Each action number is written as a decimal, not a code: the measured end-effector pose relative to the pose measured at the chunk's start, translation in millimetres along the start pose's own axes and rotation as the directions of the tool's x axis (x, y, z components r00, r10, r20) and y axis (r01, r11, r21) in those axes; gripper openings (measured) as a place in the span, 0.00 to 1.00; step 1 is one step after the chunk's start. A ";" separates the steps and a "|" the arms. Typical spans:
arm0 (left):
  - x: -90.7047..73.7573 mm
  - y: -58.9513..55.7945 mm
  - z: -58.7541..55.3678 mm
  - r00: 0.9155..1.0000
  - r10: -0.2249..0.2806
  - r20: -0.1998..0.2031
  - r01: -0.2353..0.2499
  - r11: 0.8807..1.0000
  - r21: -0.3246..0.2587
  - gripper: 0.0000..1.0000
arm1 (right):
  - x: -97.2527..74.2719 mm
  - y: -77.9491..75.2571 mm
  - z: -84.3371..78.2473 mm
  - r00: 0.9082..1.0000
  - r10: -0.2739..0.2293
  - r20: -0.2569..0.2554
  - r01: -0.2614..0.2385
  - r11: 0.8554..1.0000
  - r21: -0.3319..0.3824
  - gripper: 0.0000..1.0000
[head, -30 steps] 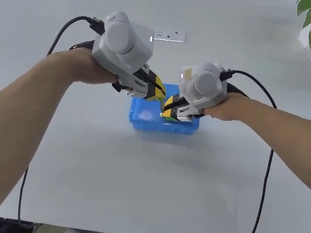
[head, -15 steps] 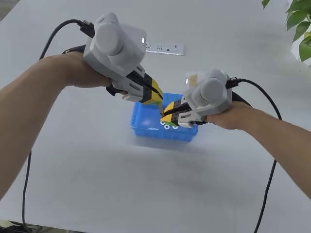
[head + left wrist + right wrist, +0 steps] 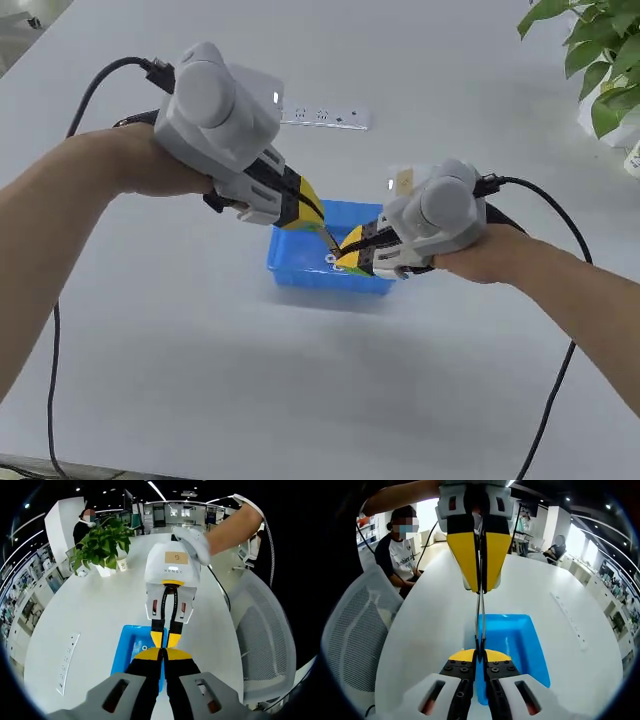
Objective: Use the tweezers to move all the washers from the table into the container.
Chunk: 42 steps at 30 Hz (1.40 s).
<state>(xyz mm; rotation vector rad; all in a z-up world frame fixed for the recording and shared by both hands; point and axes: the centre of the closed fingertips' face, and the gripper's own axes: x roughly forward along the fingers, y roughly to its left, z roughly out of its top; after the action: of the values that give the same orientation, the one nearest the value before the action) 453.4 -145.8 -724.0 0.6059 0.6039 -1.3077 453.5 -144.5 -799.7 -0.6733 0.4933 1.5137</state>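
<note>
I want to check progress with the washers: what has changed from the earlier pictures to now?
Nothing clearly moved; the head camera shifted, so more of the plant shows. The left gripper and the right gripper stay over the blue container, tip to tip, both shut on the tweezers. The container and the power strip lie as before.

Container [image 3: 305,274] under the right gripper [image 3: 343,263]: glossy blue plastic noted. Tweezers [image 3: 480,612] ahead of its jaws: thin bright metal. Table [image 3: 300,380]: smooth, matt white.
</note>
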 end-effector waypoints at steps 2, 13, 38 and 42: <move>0.8 -3.8 -1.4 1.000 -0.004 0.001 0.004 1.000 -0.002 0.05 | -1.8 3.3 -1.9 1.000 0.003 -0.005 -0.003 1.000 0.002 0.07; 10.8 -26.3 -10.1 0.999 -0.039 -0.009 0.039 0.999 0.003 0.05 | -4.3 21.4 -17.4 0.999 0.032 -0.040 -0.032 0.999 0.003 0.06; 30.2 -49.4 -46.0 0.991 -0.074 -0.110 0.079 0.996 0.044 0.06 | -6.6 42.9 -35.0 0.992 0.062 -0.114 -0.069 0.996 -0.059 0.03; 36.3 -53.0 -53.8 0.987 -0.082 -0.141 0.091 0.994 0.060 0.06 | -5.3 47.3 -38.9 0.990 0.064 -0.125 -0.071 0.996 -0.050 0.03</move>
<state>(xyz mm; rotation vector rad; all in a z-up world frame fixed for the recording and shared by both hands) 403.5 -141.0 -791.1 0.7361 0.7089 -1.3794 410.8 -177.5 -829.1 -0.8030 0.5748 1.5601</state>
